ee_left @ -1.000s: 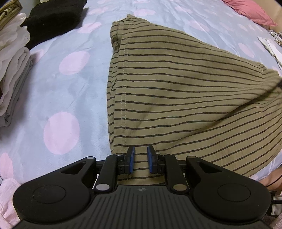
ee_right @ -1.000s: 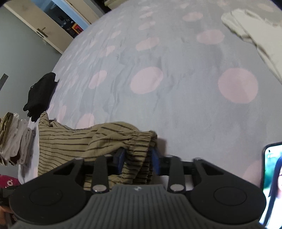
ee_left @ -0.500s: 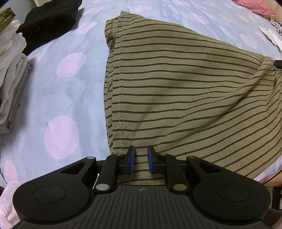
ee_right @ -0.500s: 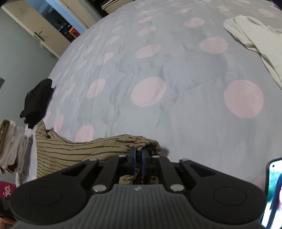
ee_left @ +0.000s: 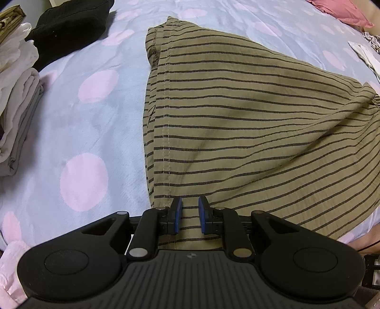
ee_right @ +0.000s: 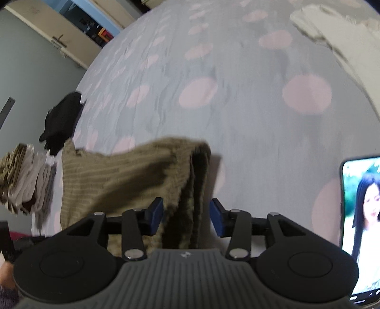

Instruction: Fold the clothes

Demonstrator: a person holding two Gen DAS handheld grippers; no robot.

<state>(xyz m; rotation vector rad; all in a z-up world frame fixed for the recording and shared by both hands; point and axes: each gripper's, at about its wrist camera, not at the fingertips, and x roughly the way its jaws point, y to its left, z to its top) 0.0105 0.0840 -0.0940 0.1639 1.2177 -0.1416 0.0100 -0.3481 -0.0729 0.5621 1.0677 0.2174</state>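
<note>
Left hand-held gripper (ee_left: 190,214) pinches the shorts (ee_left: 237,118) hem – anchoring it on the bed (ee_left: 95,118); right hand-held gripper (ee_right: 187,214) is opening, waistband loose between the jaws.

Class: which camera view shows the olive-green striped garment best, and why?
The left wrist view: the olive-green striped garment lies spread sharp across the spotted bedsheet, seam and stripes clear. The right wrist view shows only its bunched, motion-blurred end between the opening right gripper.

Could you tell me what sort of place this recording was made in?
Most likely a bedroom: the striped garment lies on a polka-dot bedspread, with a pink pillow and a stack of folded clothes nearby.
</note>
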